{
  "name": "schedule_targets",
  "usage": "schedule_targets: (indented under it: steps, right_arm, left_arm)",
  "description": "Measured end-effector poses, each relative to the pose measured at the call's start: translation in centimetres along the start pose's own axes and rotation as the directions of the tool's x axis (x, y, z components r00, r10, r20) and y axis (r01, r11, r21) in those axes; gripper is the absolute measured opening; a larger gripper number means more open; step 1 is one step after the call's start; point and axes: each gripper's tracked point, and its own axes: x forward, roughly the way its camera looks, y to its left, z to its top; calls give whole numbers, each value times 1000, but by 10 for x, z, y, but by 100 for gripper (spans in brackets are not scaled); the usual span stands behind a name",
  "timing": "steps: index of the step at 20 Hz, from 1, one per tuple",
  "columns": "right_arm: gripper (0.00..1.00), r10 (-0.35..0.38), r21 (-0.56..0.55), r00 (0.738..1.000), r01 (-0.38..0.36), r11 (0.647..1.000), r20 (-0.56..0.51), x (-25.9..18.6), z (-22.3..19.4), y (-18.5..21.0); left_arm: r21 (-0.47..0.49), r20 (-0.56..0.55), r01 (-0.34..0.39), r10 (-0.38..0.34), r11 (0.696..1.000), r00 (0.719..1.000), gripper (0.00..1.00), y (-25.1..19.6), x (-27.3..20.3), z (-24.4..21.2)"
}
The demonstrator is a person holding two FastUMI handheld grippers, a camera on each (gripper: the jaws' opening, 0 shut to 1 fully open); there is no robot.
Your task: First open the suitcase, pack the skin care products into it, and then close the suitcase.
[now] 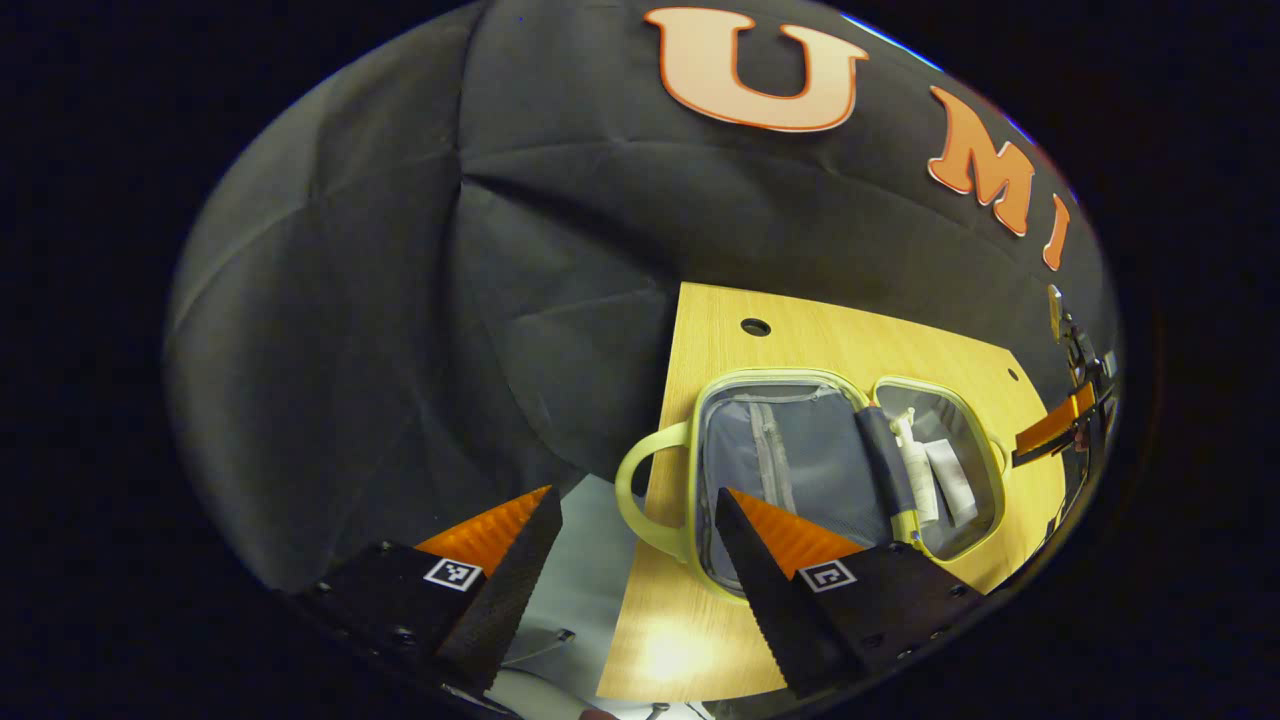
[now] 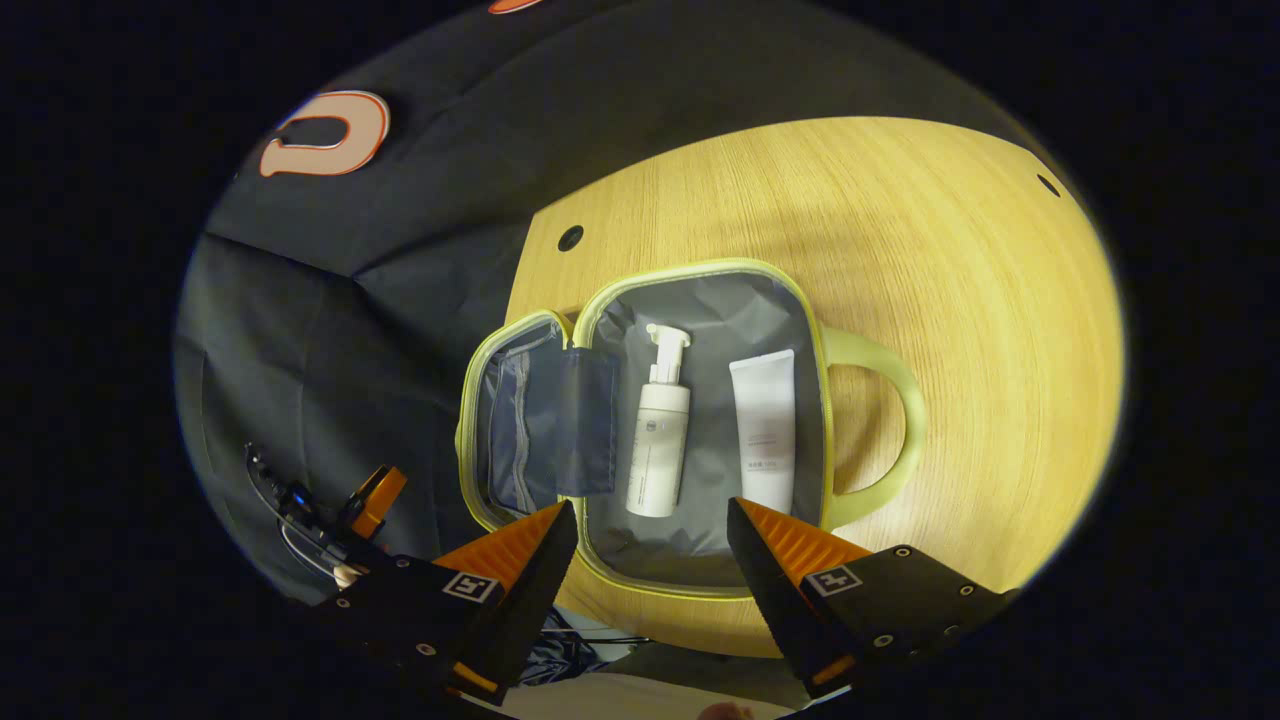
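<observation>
Two products, a pump bottle (image 2: pixel 657 430) and a tube (image 2: pixel 766 430), lie inside the open suitcase (image 2: pixel 700 560) on the bench (image 2: pixel 950 250); both my jaws hang wide, empty.

The pale green suitcase (image 2: pixel 700 275) lies open flat on the worktop (image 2: pixel 950 250), a white pump bottle (image 2: pixel 658 440) and white tube (image 2: pixel 765 430) lying side by side, apart, in its grey-lined half.

Smooth wood-grain table (image 2: pixel 900 250), grey fabric-lined suitcase (image 2: pixel 700 300), matt white plastic pump bottle (image 2: pixel 657 440) and tube (image 2: pixel 765 430)
</observation>
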Motion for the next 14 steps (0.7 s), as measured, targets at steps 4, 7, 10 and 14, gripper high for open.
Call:
schedule_targets:
  steps: [4, 7, 10, 14]
  right_arm:
    - [95, -37, -23, 998, 39, 999, 60, -13, -3, -3]
    - [96, -55, -4, 995, 56, 998, 87, -21, -8, -7]
    - [96, -79, 20, 992, 78, 997, 93, -27, -14, -12]
    - [96, -104, 50, 990, 100, 994, 99, -30, -15, -21]
  left_arm:
    - [-35, -25, 117, -118, 993, 993, 99, 15, 50, -9]
    - [-43, -81, 130, -134, 991, 988, 100, 29, 87, -23]
    - [-85, -107, 175, -184, 981, 977, 98, 25, 108, -31]
    - [-105, -155, 186, -201, 977, 967, 91, 17, 129, -47]
